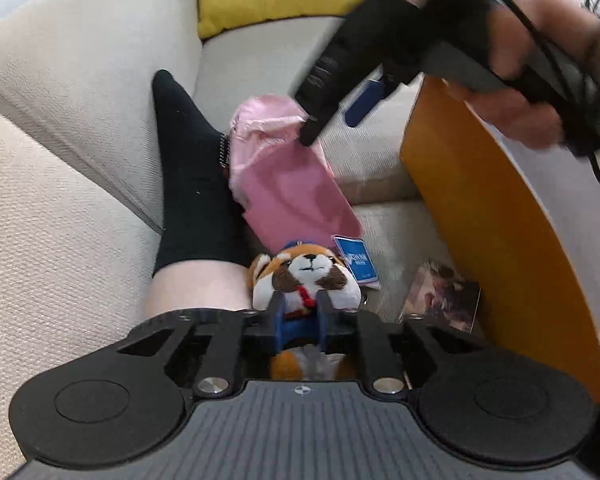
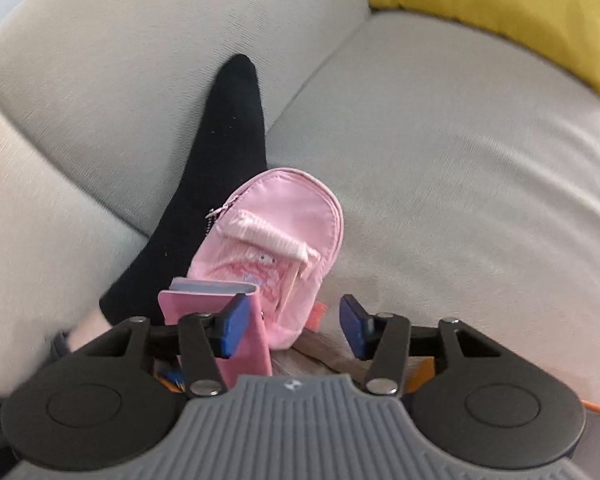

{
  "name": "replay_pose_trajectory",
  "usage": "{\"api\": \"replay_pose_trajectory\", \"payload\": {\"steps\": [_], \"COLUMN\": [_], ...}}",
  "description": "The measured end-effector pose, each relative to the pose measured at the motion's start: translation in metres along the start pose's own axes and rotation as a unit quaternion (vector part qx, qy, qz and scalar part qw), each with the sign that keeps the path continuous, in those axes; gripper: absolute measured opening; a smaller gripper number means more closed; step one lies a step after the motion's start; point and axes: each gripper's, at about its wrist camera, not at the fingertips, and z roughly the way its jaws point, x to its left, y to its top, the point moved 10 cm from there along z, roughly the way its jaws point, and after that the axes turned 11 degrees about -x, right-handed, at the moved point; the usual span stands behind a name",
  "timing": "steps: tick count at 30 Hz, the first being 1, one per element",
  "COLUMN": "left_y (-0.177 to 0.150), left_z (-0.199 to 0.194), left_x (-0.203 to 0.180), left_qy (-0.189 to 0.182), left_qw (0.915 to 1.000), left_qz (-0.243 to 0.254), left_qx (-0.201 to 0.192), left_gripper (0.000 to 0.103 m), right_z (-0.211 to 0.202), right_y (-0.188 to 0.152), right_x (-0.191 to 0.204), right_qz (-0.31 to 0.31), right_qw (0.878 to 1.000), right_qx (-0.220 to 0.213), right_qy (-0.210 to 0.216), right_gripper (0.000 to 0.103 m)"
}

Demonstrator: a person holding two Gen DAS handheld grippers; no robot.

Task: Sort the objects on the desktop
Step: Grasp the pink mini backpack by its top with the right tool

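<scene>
Left tool [image 1: 300,312] is clamping the small plush raccoon toy [image 1: 306,276]; right tool [image 2: 288,330] is gaping empty over the pink fabric mini backpack [image 2: 284,248] on the sofa [image 2: 460,200]; sorting looks barely begun.

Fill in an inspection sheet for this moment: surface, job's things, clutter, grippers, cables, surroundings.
Surface: beige sofa seat; no desk seen.
Job's things: plush fox with blue tag; pink pouch; pink case in front of the pouch; photo card beside an orange board.
Clutter: nothing seen.
Grippers: left gripper closed on the fox; right gripper open, one pad in front of the case, not gripping.
Cables: black cable running over the hand holding the right gripper.
Surroundings: yellow cushion; a leg in a black sock beside the pouch.
</scene>
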Motion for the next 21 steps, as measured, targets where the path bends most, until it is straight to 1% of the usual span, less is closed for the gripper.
{"api": "replay_pose_trajectory", "payload": {"steps": [1,3,4,5,7,13,14,15,17,18,20,21], "left_y": [0.000,-0.001,-0.002,-0.003,-0.005,-0.005,-0.005,-0.006,-0.005,-0.004,-0.004,-0.004], "left_z": [0.001,0.003,0.005,0.008,0.013,0.026,0.028,0.029,0.030,0.031,0.029,0.026], "left_x": [-0.002,-0.006,-0.009,-0.013,-0.017,-0.016,-0.016,-0.016,-0.018,-0.017,-0.016,-0.015], "left_qy": [0.003,-0.001,-0.007,-0.010,-0.002,0.006,0.007,0.009,0.012,0.013,0.017,0.018], "left_qw": [1.0000,0.9998,0.9995,0.9992,0.9982,0.9968,0.9965,0.9963,0.9963,0.9965,0.9974,0.9978], "left_qz": [0.007,0.018,0.025,0.033,0.050,0.050,0.052,0.053,0.051,0.049,0.040,0.038], "left_qx": [0.001,0.011,0.020,0.023,0.032,0.063,0.065,0.067,0.069,0.067,0.058,0.051], "left_gripper": [0.025,0.036,0.047,0.051,0.052,0.053,0.053,0.053,0.053,0.054,0.049,0.047], "right_z": [0.004,0.011,0.013,0.016,0.019,0.026,0.026,0.029,0.031,0.030,0.025,0.020], "right_y": [0.000,0.000,0.000,-0.001,-0.003,-0.005,-0.005,-0.006,-0.008,-0.008,-0.010,-0.009], "right_x": [-0.002,-0.004,-0.006,-0.007,-0.008,-0.007,-0.006,-0.004,0.000,0.004,0.008,0.009], "right_qz": [0.004,0.023,0.037,0.050,0.068,0.097,0.105,0.117,0.116,0.106,0.090,0.084], "right_qw": [1.000,1.000,0.999,0.999,0.997,0.995,0.994,0.992,0.992,0.993,0.995,0.996], "right_qx": [0.005,0.012,0.016,0.020,0.025,0.024,0.022,0.022,0.014,0.007,-0.002,-0.009], "right_qy": [-0.003,-0.006,-0.002,-0.001,0.005,0.026,0.037,0.052,0.051,0.050,0.045,0.040], "right_gripper": [0.053,0.053,0.053,0.053,0.053,0.053,0.054,0.059,0.059,0.054,0.045,0.032]}}
